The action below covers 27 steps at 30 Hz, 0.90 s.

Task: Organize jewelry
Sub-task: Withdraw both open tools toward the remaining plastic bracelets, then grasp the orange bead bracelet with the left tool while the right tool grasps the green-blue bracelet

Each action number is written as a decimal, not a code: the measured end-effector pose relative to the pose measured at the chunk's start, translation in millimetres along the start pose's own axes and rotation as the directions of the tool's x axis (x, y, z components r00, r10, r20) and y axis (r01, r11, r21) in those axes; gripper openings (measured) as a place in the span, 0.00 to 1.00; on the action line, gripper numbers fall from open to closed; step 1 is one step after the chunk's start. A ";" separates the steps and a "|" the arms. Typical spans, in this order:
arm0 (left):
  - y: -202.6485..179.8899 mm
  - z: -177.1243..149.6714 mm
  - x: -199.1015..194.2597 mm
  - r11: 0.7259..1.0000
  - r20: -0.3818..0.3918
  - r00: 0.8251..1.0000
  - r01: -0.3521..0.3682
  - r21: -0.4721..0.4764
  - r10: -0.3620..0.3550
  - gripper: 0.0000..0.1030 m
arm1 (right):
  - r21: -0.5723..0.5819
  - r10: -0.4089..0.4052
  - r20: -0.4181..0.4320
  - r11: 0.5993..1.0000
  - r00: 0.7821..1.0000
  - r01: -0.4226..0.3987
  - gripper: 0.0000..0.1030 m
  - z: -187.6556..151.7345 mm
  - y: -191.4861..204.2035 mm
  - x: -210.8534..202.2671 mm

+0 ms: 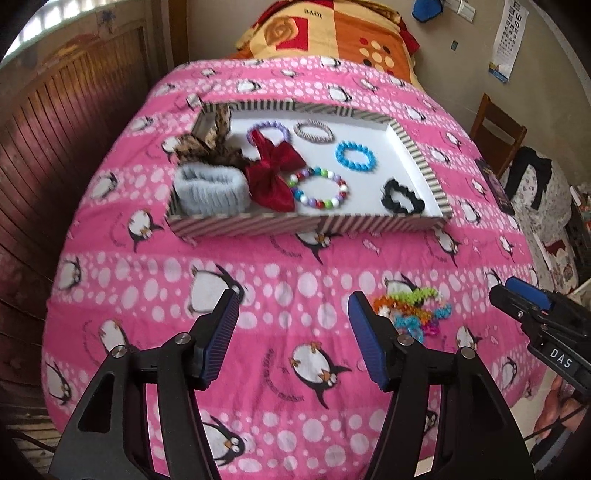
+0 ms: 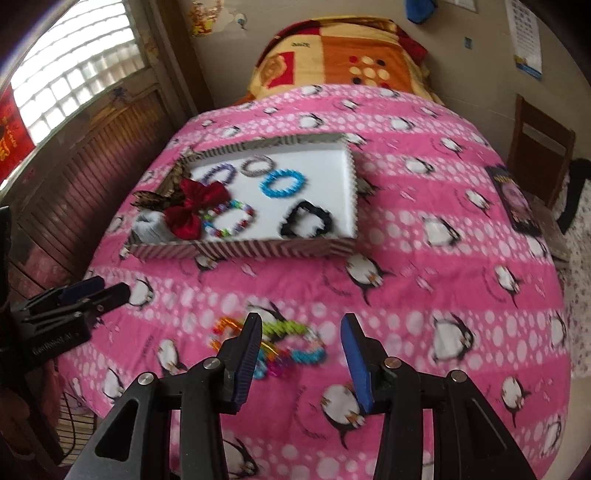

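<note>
A striped tray with a white floor lies on the pink penguin bedspread. It holds a red bow, a grey wristband, a blue bead bracelet, a multicoloured bead bracelet, a black scrunchie and other bands. A heap of bright coil hair ties lies loose on the spread. My left gripper hovers open and empty, just left of the heap. My right gripper hangs over the heap, jaws apart, nothing gripped.
An orange and red blanket is folded at the bed's far end. Dark wooden panelling runs along the left side. A wooden chair, a dark book and a cluttered seat stand to the right.
</note>
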State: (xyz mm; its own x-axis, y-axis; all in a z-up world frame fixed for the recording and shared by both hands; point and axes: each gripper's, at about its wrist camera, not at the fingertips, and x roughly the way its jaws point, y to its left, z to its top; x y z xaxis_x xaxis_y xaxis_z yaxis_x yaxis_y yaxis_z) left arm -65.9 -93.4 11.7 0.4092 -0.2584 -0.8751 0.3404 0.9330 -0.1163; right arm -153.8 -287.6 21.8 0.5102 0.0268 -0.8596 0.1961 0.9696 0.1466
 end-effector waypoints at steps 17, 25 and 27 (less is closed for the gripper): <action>-30.7 -13.4 45.3 0.994 -0.141 0.986 0.098 0.047 -0.091 0.60 | 0.027 0.001 -0.100 1.000 0.995 0.002 0.41 -29.6 -25.2 29.2; -48.9 -14.0 71.7 0.985 -0.180 0.975 0.146 0.090 -0.128 0.59 | 0.033 0.010 -0.119 0.999 0.993 -0.007 0.41 -28.6 -28.5 33.3; -53.0 -13.7 78.6 0.985 -0.188 0.976 0.134 0.107 -0.113 0.58 | 0.035 0.014 -0.122 0.999 0.992 -0.010 0.41 -27.5 -30.2 34.3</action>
State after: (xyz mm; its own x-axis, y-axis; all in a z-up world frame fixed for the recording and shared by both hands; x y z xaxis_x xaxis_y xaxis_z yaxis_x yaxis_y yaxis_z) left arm -63.4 -159.7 -57.4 0.2020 -0.3101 -0.9290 0.4806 0.8579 -0.1819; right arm -165.3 -309.3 -25.6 0.4071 0.0699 -0.9107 0.2206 0.9601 0.1722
